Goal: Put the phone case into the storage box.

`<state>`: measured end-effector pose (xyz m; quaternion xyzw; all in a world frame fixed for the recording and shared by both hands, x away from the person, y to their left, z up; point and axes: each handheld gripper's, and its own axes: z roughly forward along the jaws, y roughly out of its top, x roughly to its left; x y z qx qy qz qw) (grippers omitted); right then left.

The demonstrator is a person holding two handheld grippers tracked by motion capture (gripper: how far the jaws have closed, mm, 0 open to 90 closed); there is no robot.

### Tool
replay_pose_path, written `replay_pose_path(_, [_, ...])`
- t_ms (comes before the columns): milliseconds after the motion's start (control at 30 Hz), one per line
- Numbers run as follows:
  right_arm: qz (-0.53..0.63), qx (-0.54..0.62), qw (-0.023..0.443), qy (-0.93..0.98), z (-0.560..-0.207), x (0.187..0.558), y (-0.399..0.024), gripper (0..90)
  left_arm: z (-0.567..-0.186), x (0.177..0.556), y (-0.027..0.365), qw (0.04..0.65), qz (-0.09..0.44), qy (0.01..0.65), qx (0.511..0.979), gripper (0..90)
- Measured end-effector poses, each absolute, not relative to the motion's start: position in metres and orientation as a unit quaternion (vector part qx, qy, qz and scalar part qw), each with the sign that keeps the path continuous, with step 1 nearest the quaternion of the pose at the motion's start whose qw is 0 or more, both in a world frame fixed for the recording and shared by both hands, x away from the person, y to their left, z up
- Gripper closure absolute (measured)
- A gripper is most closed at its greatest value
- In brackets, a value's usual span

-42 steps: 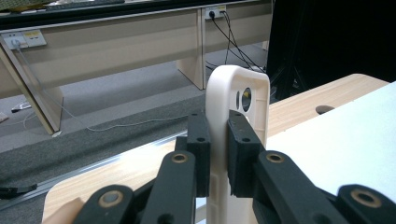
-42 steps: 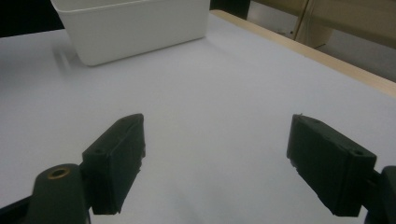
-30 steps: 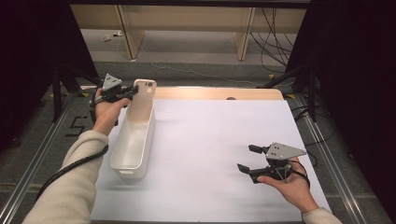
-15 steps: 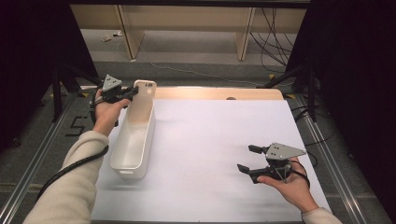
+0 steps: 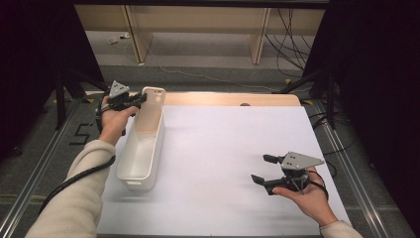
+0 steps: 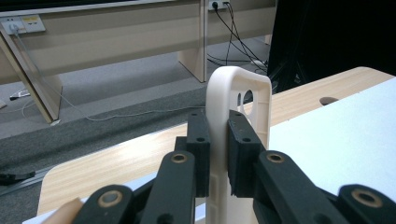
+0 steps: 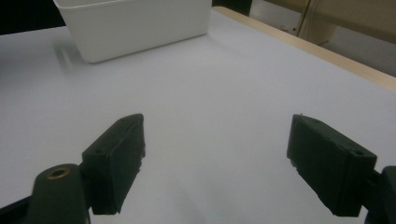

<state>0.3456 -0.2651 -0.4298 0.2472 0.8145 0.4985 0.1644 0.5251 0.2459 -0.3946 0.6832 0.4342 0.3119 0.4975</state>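
Bin held by its handle tab

The white plastic bin point(image 5: 141, 148) sits at the worktop's point(image 5: 237, 148) left; your left tongs point(image 5: 140, 99) pinch its stiff end handle. It looks light and smooth, so grip firmly. Your right tongs point(image 5: 262, 169) hang spread.

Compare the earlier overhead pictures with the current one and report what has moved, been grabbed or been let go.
Nothing visibly changed. The left gripper stays clamped on the far end wall of the white plastic bin, beside its handle cutout, and the bin lies in the same spot on the white table mat. The right gripper stays open and empty, at the near right of the mat.
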Motion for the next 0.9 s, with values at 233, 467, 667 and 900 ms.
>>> replay_pose_path(233, [0.498,0.248,0.163,0.815,-0.4300,0.3457,-0.2649,20.5,-0.3951,0.5254,0.2459,0.497,0.311,0.435,0.683,80.7])
replay_pose_path(467, [0.499,0.247,0.163,0.814,-0.4304,0.3458,-0.2645,20.6,-0.3967,0.5252,0.2466,0.497,0.310,0.436,0.684,80.7])
replay_pose_path(667, [0.499,0.247,0.162,0.814,-0.4306,0.3459,-0.2644,20.5,-0.3981,0.5250,0.2470,0.497,0.309,0.437,0.683,80.7])
replay_pose_path(900, [0.499,0.247,0.161,0.815,-0.4306,0.3458,-0.2641,20.6,-0.4002,0.5251,0.2486,0.497,0.306,0.442,0.681,80.6])
